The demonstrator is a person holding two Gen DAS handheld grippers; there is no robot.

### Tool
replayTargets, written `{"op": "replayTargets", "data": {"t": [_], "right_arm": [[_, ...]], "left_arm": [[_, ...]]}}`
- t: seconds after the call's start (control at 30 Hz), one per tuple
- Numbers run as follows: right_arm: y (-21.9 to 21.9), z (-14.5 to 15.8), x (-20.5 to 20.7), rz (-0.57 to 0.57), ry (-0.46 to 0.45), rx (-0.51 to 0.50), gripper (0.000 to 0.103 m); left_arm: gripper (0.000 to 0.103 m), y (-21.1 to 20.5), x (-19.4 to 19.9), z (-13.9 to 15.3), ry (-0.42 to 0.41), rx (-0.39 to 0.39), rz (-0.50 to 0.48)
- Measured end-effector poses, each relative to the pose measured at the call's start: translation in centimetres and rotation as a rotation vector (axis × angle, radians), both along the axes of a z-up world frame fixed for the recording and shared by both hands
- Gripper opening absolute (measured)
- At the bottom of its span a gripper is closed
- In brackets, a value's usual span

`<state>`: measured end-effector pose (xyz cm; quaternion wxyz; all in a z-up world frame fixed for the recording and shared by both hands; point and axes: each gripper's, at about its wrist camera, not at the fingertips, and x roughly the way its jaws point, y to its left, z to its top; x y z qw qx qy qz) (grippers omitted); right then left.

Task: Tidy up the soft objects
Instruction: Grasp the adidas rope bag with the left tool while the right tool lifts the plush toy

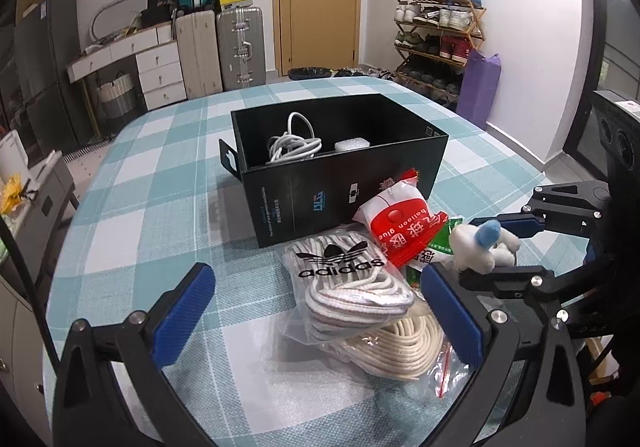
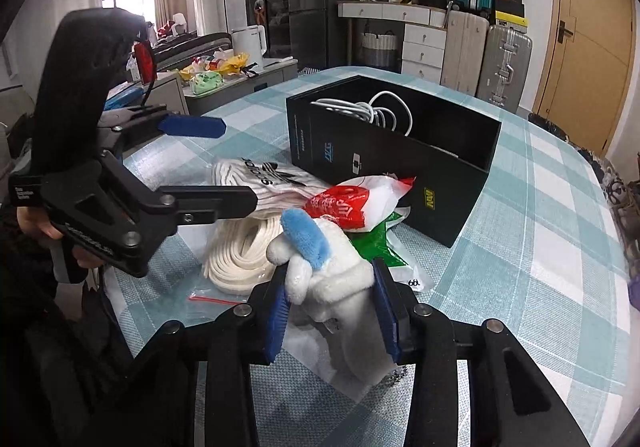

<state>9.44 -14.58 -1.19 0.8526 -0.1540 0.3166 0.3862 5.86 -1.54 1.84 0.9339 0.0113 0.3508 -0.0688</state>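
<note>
Left wrist view: left tool (image 1: 316, 311) hangs spread wide over a bag of cream laces (image 1: 352, 295) on the checked worktop (image 1: 152, 175), fingers either side, not touching. Behind stands a black box (image 1: 340, 163) holding white cable (image 1: 292, 143). Rightward, the right tool (image 2: 332, 311) pinches a white plush toy (image 2: 332, 271), beside red packets (image 1: 400, 227).

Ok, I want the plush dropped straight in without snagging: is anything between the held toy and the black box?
Yes. The right gripper holds the white plush toy with a blue ear; a red-and-white plastic packet and green-printed bag lie before the open black cardboard box. Lifting over them should clear.
</note>
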Motion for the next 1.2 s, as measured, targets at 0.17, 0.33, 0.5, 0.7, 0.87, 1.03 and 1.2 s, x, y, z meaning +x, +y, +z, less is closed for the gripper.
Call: {"op": "replayTargets", "data": {"t": [0.17,0.33,0.5,0.7,0.87,1.03,1.2], "right_arm": [[-0.3,0.3,-0.1,-0.004,-0.007,0.011,0.039],[-0.5,0.5,0.0,-0.011,-0.012,0.014,0.039],[-0.5,0.5,0.1,-0.014,-0.010,0.016,0.039],[-0.7,0.3,0.3,-0.019,-0.005,0.020,0.039],[-0.7,0.3,0.3,-0.019,-0.005,0.021,0.039],[-0.7,0.3,0.3,-0.021,-0.011,0.023,0.039],[-0.8,0.4,0.3,-0.024,-0.016,0.025,0.039]], "left_arm": [[0.103,-0.1,0.2,-0.2,0.010,-0.007,0.004],[0.103,-0.8,0.1,-0.2,0.017,0.020,-0.011],[0.103,-1.4,0.7,-1.1,0.043,0.070,0.014],[0.101,-1.0,0.9,-1.3,0.047,0.052,0.030],[0.082,-1.0,0.8,-1.2,0.038,0.030,0.002],[0.055,-1.4,0.3,-0.7,0.014,0.034,-0.014],[0.048,-0.7,0.1,-0.1,0.002,-0.001,-0.014]]}}
